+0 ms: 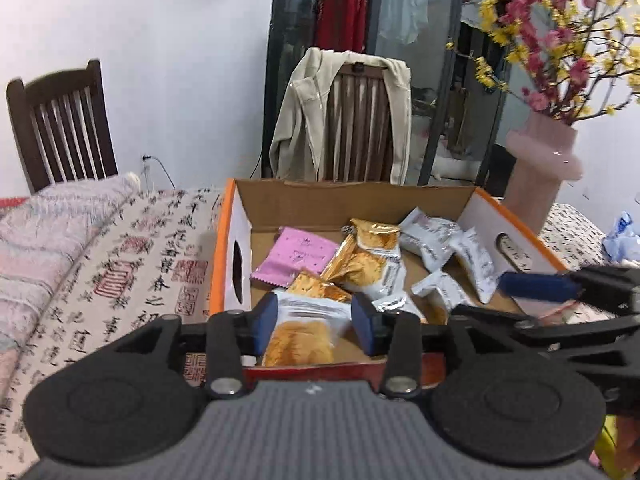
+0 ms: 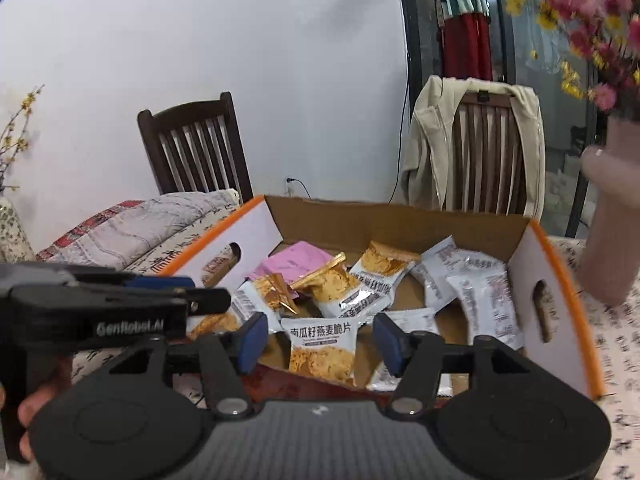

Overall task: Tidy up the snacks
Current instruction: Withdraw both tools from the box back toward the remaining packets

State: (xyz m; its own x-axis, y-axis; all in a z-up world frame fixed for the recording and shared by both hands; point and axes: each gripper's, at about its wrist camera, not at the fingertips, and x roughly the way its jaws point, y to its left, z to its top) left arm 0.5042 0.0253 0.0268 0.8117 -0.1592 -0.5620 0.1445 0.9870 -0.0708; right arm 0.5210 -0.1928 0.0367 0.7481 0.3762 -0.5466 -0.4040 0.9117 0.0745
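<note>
2 grippers parted | left gripper (image 1: 316, 322), right gripper (image 2: 318, 344) | over box (image 1: 516, 220) of snacks (image 1: 372, 268)

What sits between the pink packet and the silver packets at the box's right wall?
Gold-foil snack packets lie between the pink packet and the silver packets, all inside the cardboard box. The left wrist view shows it best.

The surface (image 1: 132, 256) wears a cream cloth printed with black calligraphy and red seals. On it sits an open cardboard box (image 1: 230, 248) with orange-edged white ends, a folded quilted blanket (image 1: 52, 232) at the left, a pink vase (image 1: 540, 176) just beyond the box's right end, and a crumpled blue bag (image 1: 622, 238) farther right.
</note>
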